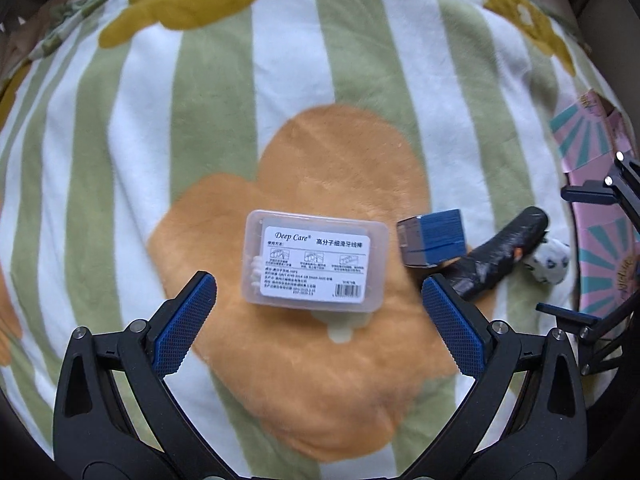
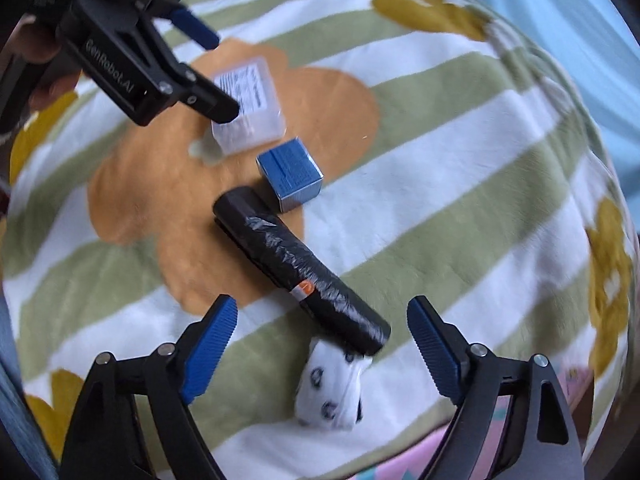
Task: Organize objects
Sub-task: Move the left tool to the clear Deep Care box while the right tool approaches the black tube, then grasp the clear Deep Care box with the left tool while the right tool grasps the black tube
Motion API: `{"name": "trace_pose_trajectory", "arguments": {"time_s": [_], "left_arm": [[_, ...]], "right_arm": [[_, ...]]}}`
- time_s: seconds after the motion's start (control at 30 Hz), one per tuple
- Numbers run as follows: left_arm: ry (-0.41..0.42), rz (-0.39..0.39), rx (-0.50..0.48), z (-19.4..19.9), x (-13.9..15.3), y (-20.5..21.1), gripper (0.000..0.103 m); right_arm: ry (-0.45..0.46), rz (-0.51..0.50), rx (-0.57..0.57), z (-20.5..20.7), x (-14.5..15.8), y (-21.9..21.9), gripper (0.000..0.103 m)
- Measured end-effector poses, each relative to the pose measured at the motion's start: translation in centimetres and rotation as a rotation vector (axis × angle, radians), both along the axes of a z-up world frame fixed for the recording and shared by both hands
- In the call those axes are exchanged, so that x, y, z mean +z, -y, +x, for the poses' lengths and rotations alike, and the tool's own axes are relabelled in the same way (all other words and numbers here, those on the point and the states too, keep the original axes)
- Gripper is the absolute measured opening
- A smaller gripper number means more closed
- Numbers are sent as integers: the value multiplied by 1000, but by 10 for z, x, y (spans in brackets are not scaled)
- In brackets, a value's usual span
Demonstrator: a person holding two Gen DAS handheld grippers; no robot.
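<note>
A clear plastic floss-pick box (image 1: 316, 262) with a white label lies on the blanket, just ahead of my open, empty left gripper (image 1: 318, 296). It also shows in the right wrist view (image 2: 250, 106). A small blue box (image 1: 434, 242) (image 2: 291, 174) lies to its right. Beside that lies a black roll of bags (image 1: 500, 254) (image 2: 298, 272), one end resting on a small white patterned bundle (image 1: 550, 264) (image 2: 332, 388). My right gripper (image 2: 322, 320) is open and empty, hovering over the roll's near end and the bundle. The left gripper shows in the right wrist view (image 2: 224, 78).
Everything lies on a soft green-and-white striped blanket (image 1: 200, 120) with orange and yellow flower patches. A pink and teal patterned box (image 1: 592, 216) stands at the right edge, also at the bottom of the right wrist view (image 2: 400, 464).
</note>
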State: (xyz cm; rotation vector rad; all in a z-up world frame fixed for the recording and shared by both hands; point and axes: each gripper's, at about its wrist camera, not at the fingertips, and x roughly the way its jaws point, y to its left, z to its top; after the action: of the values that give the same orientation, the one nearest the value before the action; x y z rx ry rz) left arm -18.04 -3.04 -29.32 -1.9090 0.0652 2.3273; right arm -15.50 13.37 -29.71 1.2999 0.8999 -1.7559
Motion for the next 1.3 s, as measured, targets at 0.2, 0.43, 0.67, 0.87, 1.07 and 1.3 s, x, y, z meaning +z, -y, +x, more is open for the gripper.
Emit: {"name": "trace_pose_trajectory", "arguments": {"time_s": [0.2,0.43,0.67,0.87,1.07,1.3], "left_arm": [[32,-9,0,-10,-25,-3,100],[64,-35,-16,-16,-42,-6,89],[58,-39,-36,-17,-43,-9,88],[57,-41,-32,-17,-39,-10,88],[26,-39,-28,-14,-22,-10,88],[-15,-37,-7,-3,12,-3,88]], "right_arm": [[9,45,151,-3,-25,14,69],[36,88,289,-5,-40,24,46],[45,94,340,1,-39,23,31],[29,75,307,1,-30,17,27],[16,69,291,5,-16,13,25],[36,32,208,4,12,5,24]]}}
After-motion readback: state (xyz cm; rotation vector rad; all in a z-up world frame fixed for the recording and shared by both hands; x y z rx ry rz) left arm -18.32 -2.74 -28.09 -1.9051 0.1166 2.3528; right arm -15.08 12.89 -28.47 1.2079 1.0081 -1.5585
